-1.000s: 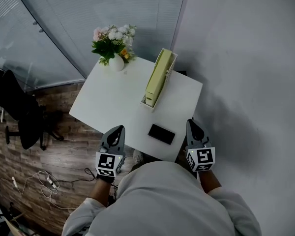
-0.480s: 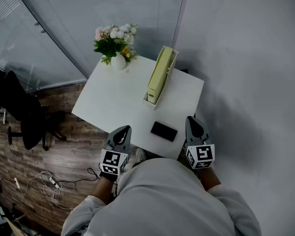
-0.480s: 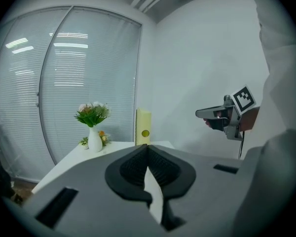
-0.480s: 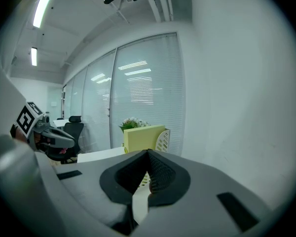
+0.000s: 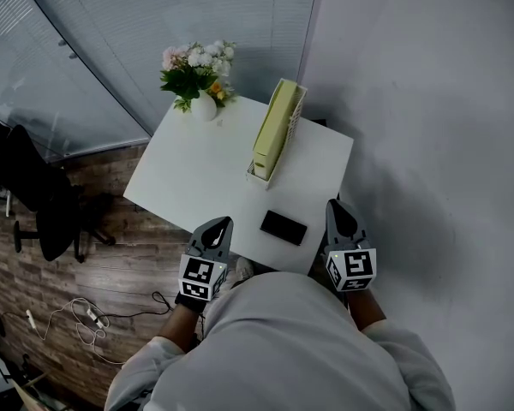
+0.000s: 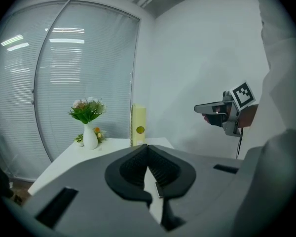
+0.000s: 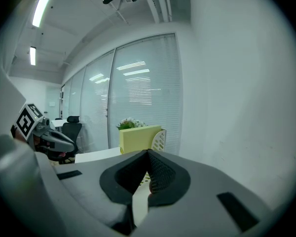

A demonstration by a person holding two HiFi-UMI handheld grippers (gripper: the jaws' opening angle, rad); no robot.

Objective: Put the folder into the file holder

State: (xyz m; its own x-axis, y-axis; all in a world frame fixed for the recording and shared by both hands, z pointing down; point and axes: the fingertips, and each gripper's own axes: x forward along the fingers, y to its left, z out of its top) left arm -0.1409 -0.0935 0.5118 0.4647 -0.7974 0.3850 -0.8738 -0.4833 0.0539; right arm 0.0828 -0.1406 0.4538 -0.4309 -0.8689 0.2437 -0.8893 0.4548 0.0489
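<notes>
At upper centre of the head view, the folder (image 5: 272, 133) is seen standing in the file holder (image 5: 298, 110) on the counter (image 5: 193, 174). The left tool (image 5: 224, 223) and right tool (image 5: 335, 205) are closed on nothing near the lower edge. The narrow holder could be toppled if struck by a careless reach.

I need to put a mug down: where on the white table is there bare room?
The widest bare patch is the left half of the white square table, between the white vase of flowers and the near edge, left of the white mesh file holder with its yellow folder. It is tighter at near right, around the flat black rectangular slab.
</notes>
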